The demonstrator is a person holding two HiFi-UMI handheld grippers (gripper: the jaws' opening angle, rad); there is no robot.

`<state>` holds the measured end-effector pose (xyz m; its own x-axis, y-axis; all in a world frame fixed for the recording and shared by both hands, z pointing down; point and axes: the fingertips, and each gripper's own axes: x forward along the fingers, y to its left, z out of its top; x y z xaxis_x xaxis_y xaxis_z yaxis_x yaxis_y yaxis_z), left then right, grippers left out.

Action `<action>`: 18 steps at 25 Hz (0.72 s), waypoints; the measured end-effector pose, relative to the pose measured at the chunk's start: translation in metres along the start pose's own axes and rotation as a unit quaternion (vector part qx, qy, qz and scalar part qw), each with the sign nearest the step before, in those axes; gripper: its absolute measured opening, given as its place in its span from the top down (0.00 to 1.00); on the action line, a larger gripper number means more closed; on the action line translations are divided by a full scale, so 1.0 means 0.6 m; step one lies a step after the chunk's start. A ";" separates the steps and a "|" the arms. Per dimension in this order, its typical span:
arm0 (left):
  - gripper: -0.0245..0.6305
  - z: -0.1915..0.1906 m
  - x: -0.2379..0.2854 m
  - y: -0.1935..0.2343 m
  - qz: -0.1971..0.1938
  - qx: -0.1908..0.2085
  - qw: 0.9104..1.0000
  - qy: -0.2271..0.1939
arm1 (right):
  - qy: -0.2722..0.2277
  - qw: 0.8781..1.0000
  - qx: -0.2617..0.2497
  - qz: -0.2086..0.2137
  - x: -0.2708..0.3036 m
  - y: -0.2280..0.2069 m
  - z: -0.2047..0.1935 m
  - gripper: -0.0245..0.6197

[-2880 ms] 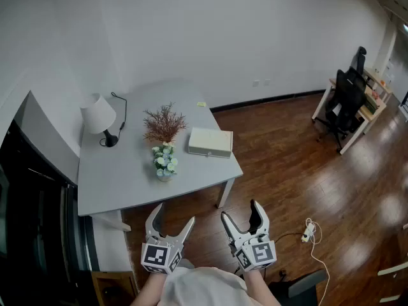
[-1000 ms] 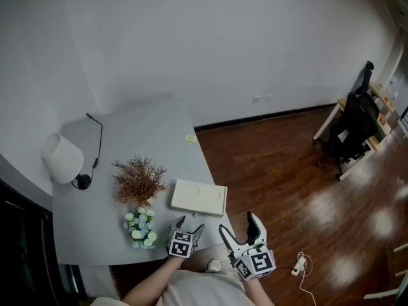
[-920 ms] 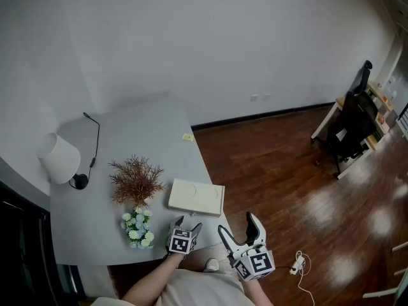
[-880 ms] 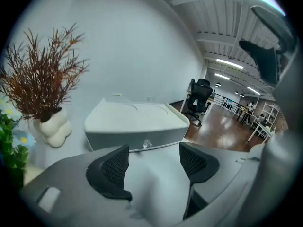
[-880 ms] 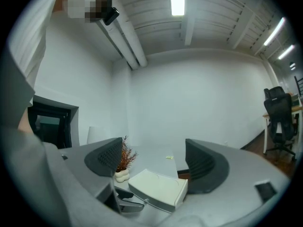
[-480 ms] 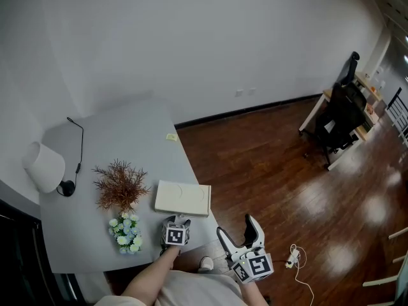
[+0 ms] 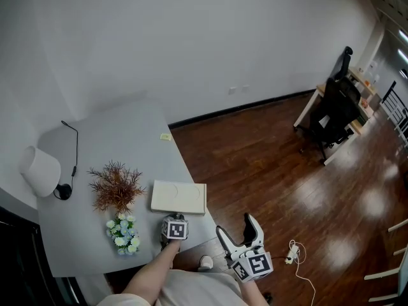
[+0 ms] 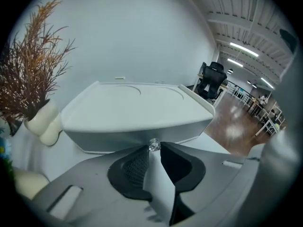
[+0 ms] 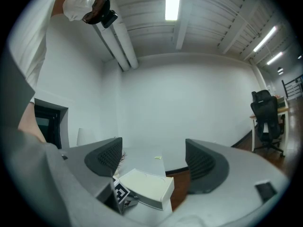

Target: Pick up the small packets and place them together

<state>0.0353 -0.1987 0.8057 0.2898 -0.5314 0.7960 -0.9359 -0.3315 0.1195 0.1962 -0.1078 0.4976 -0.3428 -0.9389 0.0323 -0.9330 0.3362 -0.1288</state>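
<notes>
While the right gripper (image 7: 234,225) waits agape and empty at lower centre, the left gripper (image 8: 154,148) has just closed its jaws on a small clear packet's (image 8: 153,144) very edge, just before the white box (image 8: 137,112); so thin a bite could slip on lifting.

**Greys, whites and red-brown wood**

The counter (image 7: 95,139) is pale grey and the box (image 7: 178,197) cream. The lamp (image 7: 39,171) has a white shade and a black base. The twigs (image 7: 116,185) are rust-brown, the flowers (image 7: 122,233) pale blue and white. The floor (image 7: 268,158) is glossy red-brown. The left tool (image 7: 173,219) and right tool (image 7: 234,225) are grey with black-and-white checked cubes. The packet (image 8: 158,188) is white.
</notes>
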 end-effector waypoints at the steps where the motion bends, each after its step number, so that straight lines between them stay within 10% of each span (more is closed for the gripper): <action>1: 0.88 0.001 0.000 0.000 0.005 0.004 1.000 0.006 | -0.001 1.000 0.000 -0.002 -0.001 -0.002 0.001 0.32; 18: 0.88 -0.116 -0.062 -0.030 -0.017 0.013 1.000 0.021 | 0.009 1.000 0.019 0.024 0.018 0.031 -0.017 0.32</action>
<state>0.0276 -0.1186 0.8150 0.3118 -0.4865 0.8161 -0.9202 -0.3685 0.1318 0.1738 -0.1111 0.5056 -0.3886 -0.9204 0.0427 -0.9110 0.3768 -0.1677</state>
